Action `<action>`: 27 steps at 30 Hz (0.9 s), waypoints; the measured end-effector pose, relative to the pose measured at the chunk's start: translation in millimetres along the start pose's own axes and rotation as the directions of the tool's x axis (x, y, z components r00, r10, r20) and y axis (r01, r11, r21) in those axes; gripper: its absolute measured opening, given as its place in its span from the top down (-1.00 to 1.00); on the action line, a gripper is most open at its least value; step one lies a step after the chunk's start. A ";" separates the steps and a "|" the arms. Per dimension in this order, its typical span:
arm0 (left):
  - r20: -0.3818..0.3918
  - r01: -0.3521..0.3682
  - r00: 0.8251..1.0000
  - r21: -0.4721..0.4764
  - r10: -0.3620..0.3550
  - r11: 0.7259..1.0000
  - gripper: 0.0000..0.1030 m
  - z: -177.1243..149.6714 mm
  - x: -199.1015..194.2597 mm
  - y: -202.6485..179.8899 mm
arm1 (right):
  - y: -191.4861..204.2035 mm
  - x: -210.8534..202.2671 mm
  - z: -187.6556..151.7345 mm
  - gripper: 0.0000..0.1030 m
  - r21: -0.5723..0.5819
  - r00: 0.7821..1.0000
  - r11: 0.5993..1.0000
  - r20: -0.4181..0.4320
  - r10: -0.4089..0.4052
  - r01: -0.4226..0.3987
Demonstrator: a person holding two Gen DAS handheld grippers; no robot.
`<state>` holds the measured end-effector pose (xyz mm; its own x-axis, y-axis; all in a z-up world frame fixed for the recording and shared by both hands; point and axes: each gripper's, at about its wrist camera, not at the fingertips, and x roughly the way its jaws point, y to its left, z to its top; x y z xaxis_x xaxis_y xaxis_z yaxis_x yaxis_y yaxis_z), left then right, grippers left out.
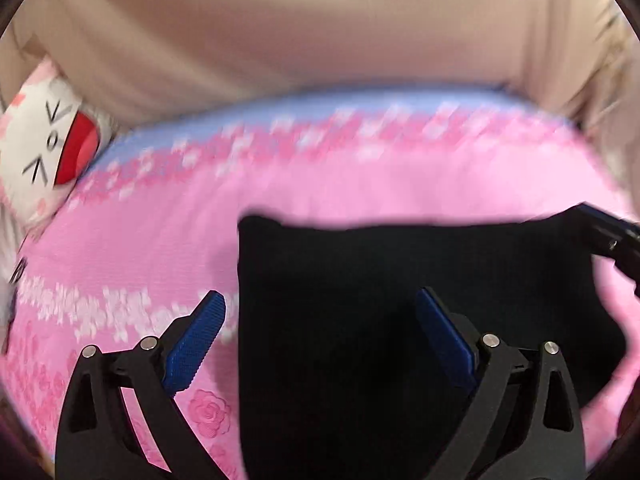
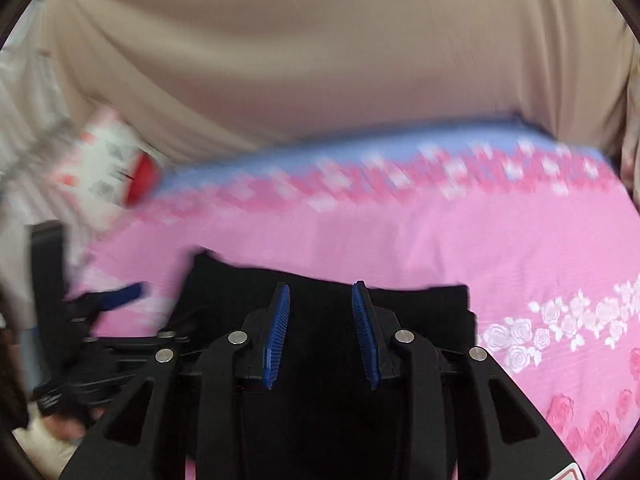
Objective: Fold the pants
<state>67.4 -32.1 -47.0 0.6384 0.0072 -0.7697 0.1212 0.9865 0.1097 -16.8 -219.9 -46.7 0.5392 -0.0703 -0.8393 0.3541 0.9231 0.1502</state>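
Note:
The black pants [image 1: 360, 300] lie folded in a rough rectangle on a pink flowered bedsheet [image 1: 140, 240]. My left gripper [image 1: 320, 304] is wide open above the pants' left edge, with one blue pad over the sheet and one over the cloth. The right gripper shows at that view's right edge [image 1: 612, 236]. In the right wrist view the pants [image 2: 420, 312] lie under my right gripper [image 2: 320, 296], which is open with a narrower gap and holds nothing. The left gripper [image 2: 116, 296] shows blurred at the left.
A white and pink cat-face pillow [image 1: 44, 140] lies at the bed's far left; it also shows in the right wrist view [image 2: 104, 168]. A beige curtain or headboard [image 1: 320, 32] rises behind the bed. A blue band of sheet [image 1: 360, 104] runs along the far edge.

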 end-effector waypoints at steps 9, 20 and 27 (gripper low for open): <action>0.019 0.011 1.000 -0.012 -0.011 1.000 -0.87 -16.2 10.5 6.3 | -39.8 -20.5 -19.6 0.64 0.202 0.986 0.967 0.082 0.142 -0.156; 0.008 0.050 0.999 -0.047 -0.049 0.998 -0.91 -14.2 17.8 13.3 | -36.7 -20.4 -49.3 0.64 0.150 0.995 0.987 0.087 0.048 -0.060; 0.024 0.078 0.997 -0.057 -0.077 0.995 -0.90 -15.3 4.6 18.3 | -38.8 -55.2 -51.5 0.45 0.178 0.989 0.978 0.118 0.084 -0.105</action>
<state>60.9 -11.4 -58.2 0.6450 -0.0724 -0.7607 0.1274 0.9918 0.0137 -99.7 -232.4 -33.1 0.6533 -0.0363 -0.7562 0.4262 0.8432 0.3278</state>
